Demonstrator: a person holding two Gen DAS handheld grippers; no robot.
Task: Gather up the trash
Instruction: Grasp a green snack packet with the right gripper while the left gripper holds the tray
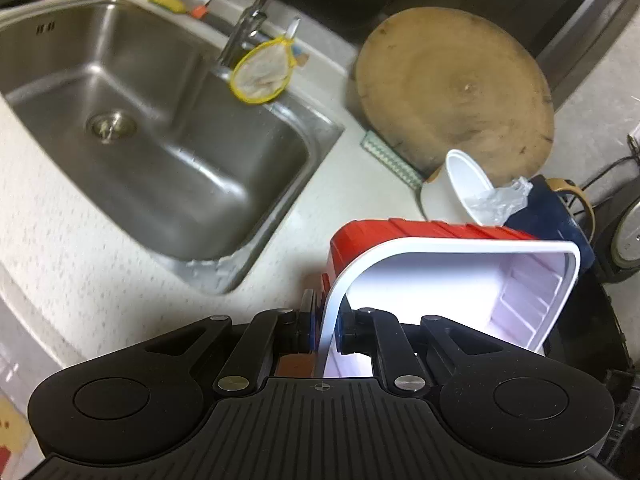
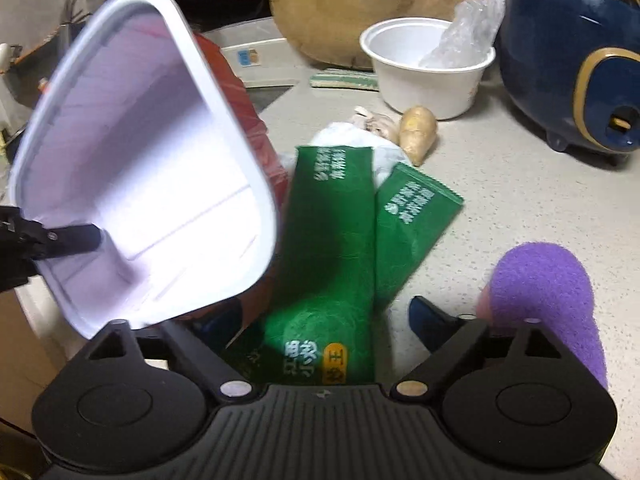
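Tray (image 2: 152, 184) white inside, white rim, red outside (image 1: 400, 236). Packets (image 2: 340, 240) green with white lettering and one yellow badge. Bowl (image 2: 428, 76) white; plastic wrap (image 2: 464, 36) in it clear, greyish. Cooker (image 2: 568, 76) dark blue with gold trim. Board (image 1: 456, 88) tan wood, darker patches. Sink (image 1: 152, 132) grey steel. Counter (image 2: 520, 200) pale with fine speckles. Strainer (image 1: 260, 72) yellow rim, off-white mesh. Sponge (image 1: 166, 0) yellow. Mat (image 1: 390, 158) under board white with green zigzag pattern. Root (image 2: 418, 132) pale tan. Cloth (image 2: 552, 292) purple, fuzzy. Both grippers black, ribbed bodies; the left gripper (image 1: 324, 330) has blue pads (image 1: 310, 320).
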